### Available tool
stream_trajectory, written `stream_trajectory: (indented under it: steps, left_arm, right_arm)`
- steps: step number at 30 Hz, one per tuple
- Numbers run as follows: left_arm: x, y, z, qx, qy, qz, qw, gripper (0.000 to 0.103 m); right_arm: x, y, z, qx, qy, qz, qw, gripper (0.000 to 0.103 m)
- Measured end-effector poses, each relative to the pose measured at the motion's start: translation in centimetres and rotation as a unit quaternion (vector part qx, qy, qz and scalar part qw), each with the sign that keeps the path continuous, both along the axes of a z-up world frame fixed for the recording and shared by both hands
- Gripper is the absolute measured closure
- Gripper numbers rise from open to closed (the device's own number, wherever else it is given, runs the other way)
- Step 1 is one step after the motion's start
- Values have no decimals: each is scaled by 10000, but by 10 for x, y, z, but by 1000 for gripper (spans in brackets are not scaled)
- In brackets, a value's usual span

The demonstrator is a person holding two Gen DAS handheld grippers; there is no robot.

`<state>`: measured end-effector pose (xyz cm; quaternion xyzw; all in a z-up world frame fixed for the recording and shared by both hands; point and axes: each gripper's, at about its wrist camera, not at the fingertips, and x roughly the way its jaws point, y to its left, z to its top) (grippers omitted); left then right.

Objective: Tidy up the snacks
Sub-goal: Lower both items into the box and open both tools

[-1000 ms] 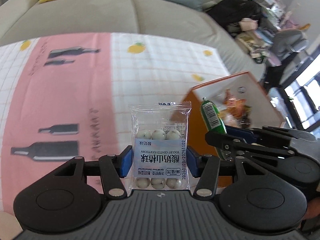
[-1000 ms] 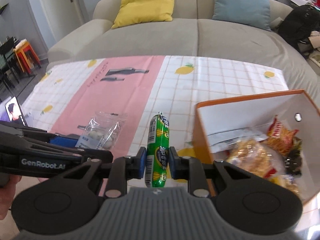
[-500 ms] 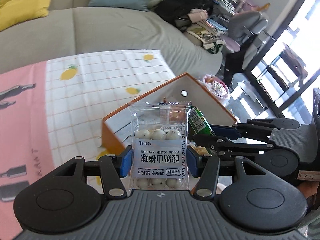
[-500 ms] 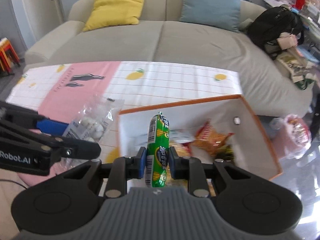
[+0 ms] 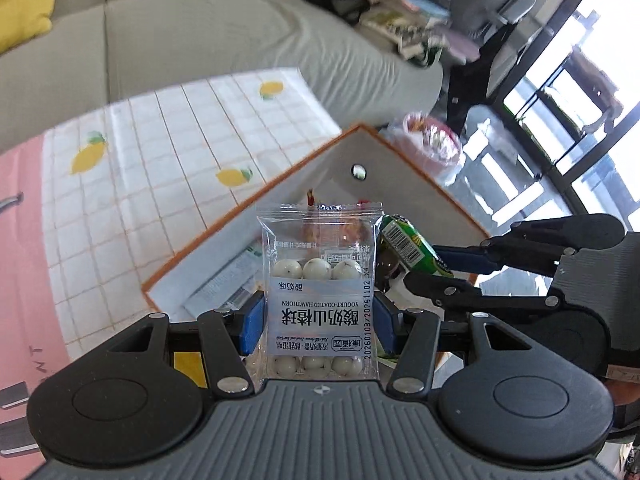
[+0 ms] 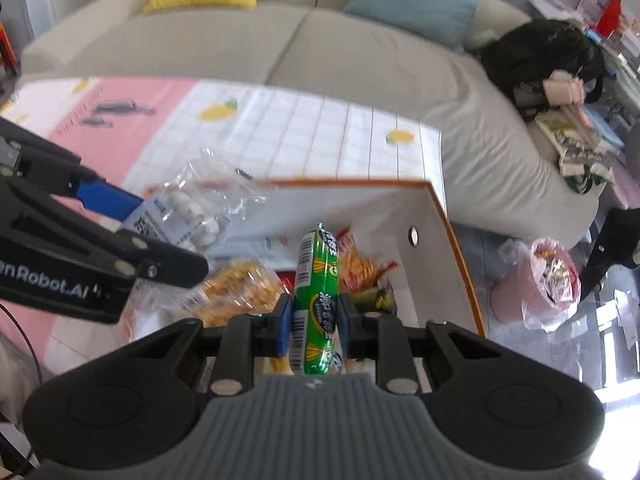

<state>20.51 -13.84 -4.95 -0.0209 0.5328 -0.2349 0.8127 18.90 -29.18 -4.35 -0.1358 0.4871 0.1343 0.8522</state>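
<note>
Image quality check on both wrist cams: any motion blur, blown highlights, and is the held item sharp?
Left wrist: hawthorn ball packet sharp, sofa and clutter smeared, windows blown out, fisheye bending. Right wrist: green sausage stick sharp, tablecloth and orange box blurred, floor glare bottom right.

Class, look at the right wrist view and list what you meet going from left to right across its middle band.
Left tongs → clear bag of yogurt-coated hawthorn balls → green sausage stick → orange-rimmed box's right wall → pink plastic bag on the floor.
</note>
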Motion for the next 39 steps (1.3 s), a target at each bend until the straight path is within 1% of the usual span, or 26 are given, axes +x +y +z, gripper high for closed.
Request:
stream_trajectory:
  steps: [3,6,9,12,16,20,24,28,30,32,36,38,39]
  left_arm:
    - [9,-10,-16,222,97,-48,9997,40]
    - [16,-21,-31,365,208,-134,9990,40]
    - [21,-30,-39,565,227,-207,9979,40]
    - [24,-38,-48,863,226,-265,9957,40]
    - [29,-46,-61,1106,361,-357,9926,37]
    - [30,-52,-66,1395,357,-390,9888,35]
    - [32,-53,-69,1520,443,-462,9863,33]
    - [29,-51,-65,1536,295,-495,9865,27]
    - [28,-51,-61,1531,221,-526,9866,25]
    - [26,-51,-54,1520,142,-576,9866,23]
    - [21,-48,-40,1543,-43,-586,9863,22]
    - [16,-43,-30,1500,-162,-558,9870,22]
    - [13,-40,-24,1479,-225,-532,9873,22]
  right_arm:
    - [12,-6,-17,-186,209,-29,9996,82]
    - [25,-11,-33,-362,358,-78,9987,82]
    - [36,-16,-46,-506,452,-163,9976,82]
    - [42,-20,-57,-590,521,-226,9966,82]
    - [48,-20,-70,-726,607,-185,9953,82]
    - [49,-19,-80,-821,707,-118,9940,82]
    - [50,-16,-88,-925,809,-52,9924,82]
    - [50,-14,-90,-955,844,-48,9918,82]
    - [49,-14,-89,-974,824,-57,9918,80]
    - [47,-12,-83,-990,752,-43,9922,65]
    - [43,-7,-71,-1073,613,17,9923,57]
    - [40,-6,-62,-1079,525,-8,9928,42]
    - [38,-6,-57,-1055,474,-23,9933,40]
